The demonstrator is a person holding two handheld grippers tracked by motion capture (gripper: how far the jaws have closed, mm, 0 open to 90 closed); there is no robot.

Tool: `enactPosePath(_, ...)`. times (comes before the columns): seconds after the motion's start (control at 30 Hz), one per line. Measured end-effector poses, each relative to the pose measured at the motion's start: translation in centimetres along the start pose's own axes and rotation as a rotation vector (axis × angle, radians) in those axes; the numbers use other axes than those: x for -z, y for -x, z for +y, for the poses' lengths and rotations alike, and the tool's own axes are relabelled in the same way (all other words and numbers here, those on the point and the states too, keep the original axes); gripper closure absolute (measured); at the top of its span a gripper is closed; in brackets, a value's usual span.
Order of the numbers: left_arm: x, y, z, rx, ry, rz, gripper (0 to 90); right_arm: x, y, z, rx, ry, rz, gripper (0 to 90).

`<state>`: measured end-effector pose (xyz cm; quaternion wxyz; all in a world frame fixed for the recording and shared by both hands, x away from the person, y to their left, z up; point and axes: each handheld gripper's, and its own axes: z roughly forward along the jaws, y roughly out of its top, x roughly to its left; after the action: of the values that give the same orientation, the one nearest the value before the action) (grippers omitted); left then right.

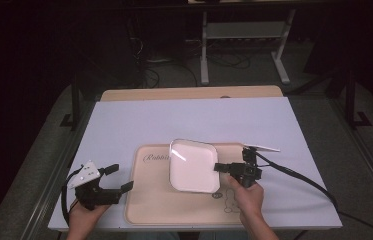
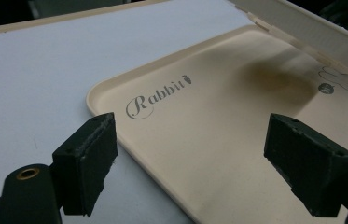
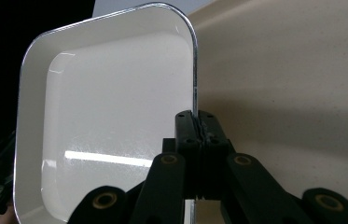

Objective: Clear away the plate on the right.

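Observation:
A white square dish (image 1: pixel 193 165) with rounded corners hangs tilted above a beige tray (image 1: pixel 149 200). My right gripper (image 1: pixel 220 167) is shut on the dish's right rim. In the right gripper view the rim of the dish (image 3: pixel 106 116) runs down into my right gripper (image 3: pixel 201 122), whose two jaws press together on it. My left gripper (image 1: pixel 121 177) is open at the tray's left edge, with nothing between its jaws. The left gripper view has my left gripper (image 2: pixel 204 163) wide apart over the tray (image 2: pixel 199 140), printed "Rabbit", with the dish (image 2: pixel 311 32) hanging at the upper right.
The tray lies on a white mat (image 1: pixel 124 125) that covers a wooden table (image 1: pixel 189 93). A cable (image 1: pixel 299 177) trails right from the right gripper across the mat. Dark floor and a metal frame (image 1: pixel 244 35) lie beyond the far edge.

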<state>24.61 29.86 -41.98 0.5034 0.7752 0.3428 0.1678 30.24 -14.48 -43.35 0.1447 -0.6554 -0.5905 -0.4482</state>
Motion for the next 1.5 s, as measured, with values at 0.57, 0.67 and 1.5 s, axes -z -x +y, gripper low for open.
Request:
enactPosePath(0.57, 0.1, 0.0, 0.0, 0.001, 0.002, 0.0, 17.1, -0.5, 0.5, -0.2, 0.018, -0.006, -0.056, 86.9)
enactPosePath(0.67, 0.1, 0.0, 0.0, 0.002, 0.002, 0.001, 17.1, -0.5, 0.6, -0.2, 0.02, -0.006, -0.059, 86.8)
enactPosePath(1.5, 0.1, 0.0, 0.0, 0.001, 0.004, 0.002, 17.1, -0.5, 1.6, -0.7, -0.015, 0.0, -0.109, 83.1)
